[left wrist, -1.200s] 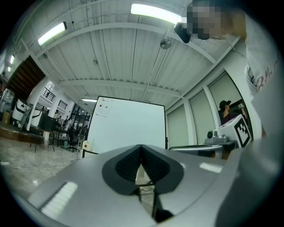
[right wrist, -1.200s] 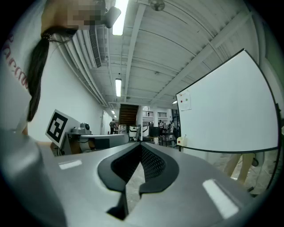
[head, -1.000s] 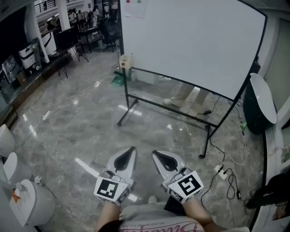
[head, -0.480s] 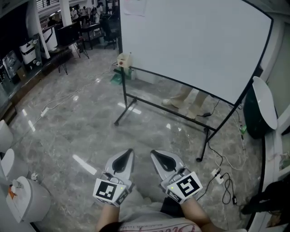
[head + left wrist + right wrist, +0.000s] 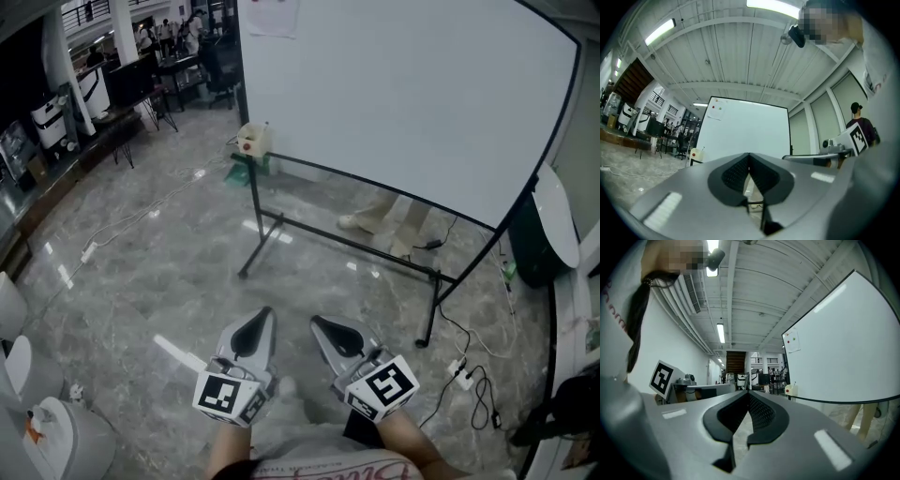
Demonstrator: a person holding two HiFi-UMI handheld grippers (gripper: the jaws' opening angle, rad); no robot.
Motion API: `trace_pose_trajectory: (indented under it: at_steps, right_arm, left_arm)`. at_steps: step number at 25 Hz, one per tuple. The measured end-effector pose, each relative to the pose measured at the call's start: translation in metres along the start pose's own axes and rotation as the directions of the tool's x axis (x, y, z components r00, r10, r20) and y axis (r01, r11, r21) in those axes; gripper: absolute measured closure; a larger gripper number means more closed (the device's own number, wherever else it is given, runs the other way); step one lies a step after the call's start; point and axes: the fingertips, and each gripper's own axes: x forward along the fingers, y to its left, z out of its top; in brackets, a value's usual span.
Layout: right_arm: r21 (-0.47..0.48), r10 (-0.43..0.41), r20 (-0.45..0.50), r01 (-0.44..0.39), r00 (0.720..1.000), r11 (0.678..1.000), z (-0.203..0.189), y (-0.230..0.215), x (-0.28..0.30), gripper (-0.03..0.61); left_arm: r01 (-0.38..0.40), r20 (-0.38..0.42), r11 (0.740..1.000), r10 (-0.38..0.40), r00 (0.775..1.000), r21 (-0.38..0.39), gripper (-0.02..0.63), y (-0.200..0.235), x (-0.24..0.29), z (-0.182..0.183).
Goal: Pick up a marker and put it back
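A large whiteboard on a black wheeled stand stands ahead of me. A small cream holder box sits at the left end of its tray, also seen in the left gripper view as the box and in the right gripper view as the box. No marker shows plainly. My left gripper and right gripper are held low in front of me, side by side and well short of the board. Both are shut with nothing between the jaws, as the left gripper and right gripper views confirm.
White bins stand at the lower left. A power strip with cables lies on the marble floor at the right, near a round white object. A person's feet show behind the board. Desks and chairs fill the far left.
The view has drifted a little toward the whiteboard, which now looms larger. Both grippers stay shut in the same spot before me.
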Motion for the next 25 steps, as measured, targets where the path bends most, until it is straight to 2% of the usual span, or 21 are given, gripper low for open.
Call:
trace_pose_trajectory:
  at_steps: [5, 10, 18, 25]
  right_arm:
    - [-0.024, -0.023, 0.023, 0.024, 0.999, 0.999, 0.013, -0.030, 0.052, 0.577]
    - [0.001, -0.048, 0.063, 0.048, 0.997, 0.999, 0.025, -0.056, 0.097, 0.577]
    - [-0.014, -0.061, 0.052, 0.062, 0.997, 0.998, 0.026, -0.089, 0.136, 0.577]
    - [0.003, -0.045, 0.051, 0.045, 0.998, 0.999, 0.025, -0.126, 0.173, 0.577]
  left_arm:
    - [0.031, 0.030, 0.999, -0.032, 0.999, 0.008, 0.615, 0.045, 0.044, 0.015]
    - [0.050, 0.035, 0.998, -0.051, 0.998, 0.029, 0.615, 0.080, 0.075, 0.019]
    - [0.073, 0.016, 0.997, -0.073, 0.997, 0.026, 0.615, 0.110, 0.121, 0.017]
    - [0.049, 0.001, 0.998, -0.049, 0.999, 0.033, 0.615, 0.139, 0.156, 0.014]
